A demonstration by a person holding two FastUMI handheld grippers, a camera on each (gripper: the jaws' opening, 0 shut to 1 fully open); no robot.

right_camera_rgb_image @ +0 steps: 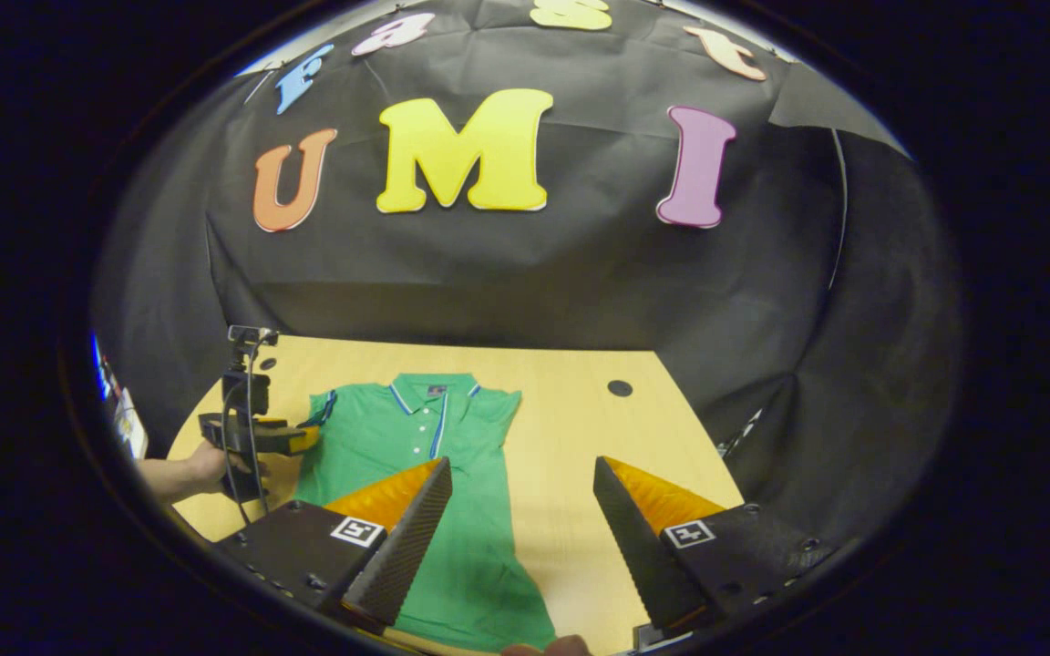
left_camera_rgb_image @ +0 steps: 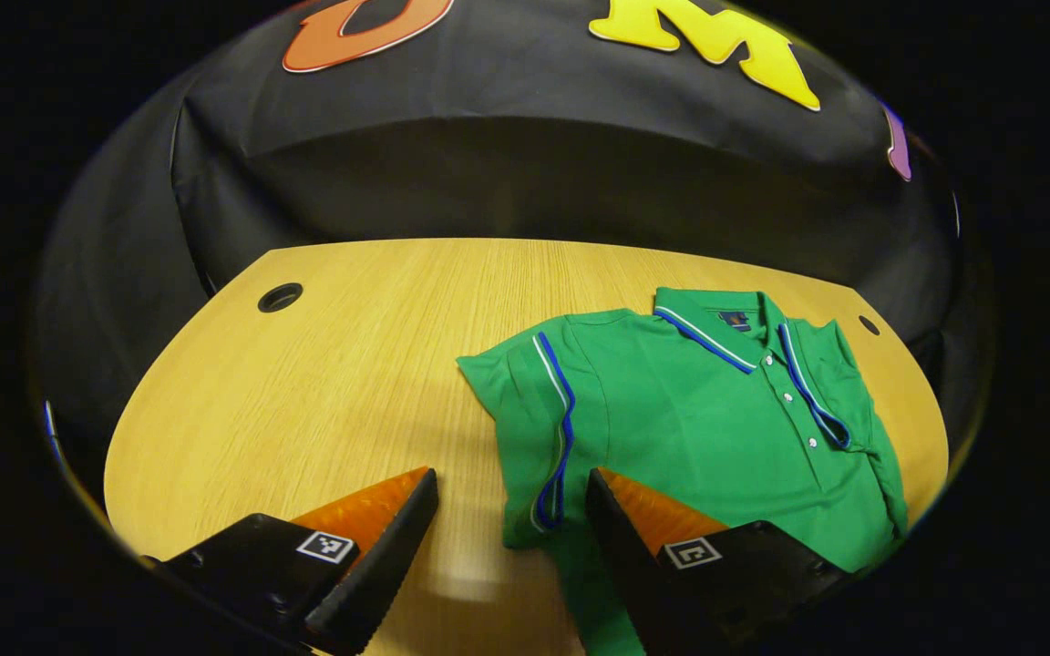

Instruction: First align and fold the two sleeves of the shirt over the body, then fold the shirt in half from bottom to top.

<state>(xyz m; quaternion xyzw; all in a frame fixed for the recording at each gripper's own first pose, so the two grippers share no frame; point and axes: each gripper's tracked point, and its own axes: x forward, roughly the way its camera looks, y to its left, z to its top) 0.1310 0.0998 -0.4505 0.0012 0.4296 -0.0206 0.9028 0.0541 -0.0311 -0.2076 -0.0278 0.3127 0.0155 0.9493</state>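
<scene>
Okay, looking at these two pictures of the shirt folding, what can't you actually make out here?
- Bottom hem of the green shirt: in the left gripper view, the left tool and the picture's lower edge cut it off.
- Same hem in the right gripper view: the right tool and the lower edge hide it.
- Collar label: too small to make out.
- Table near edge: out of frame in both views.
</scene>
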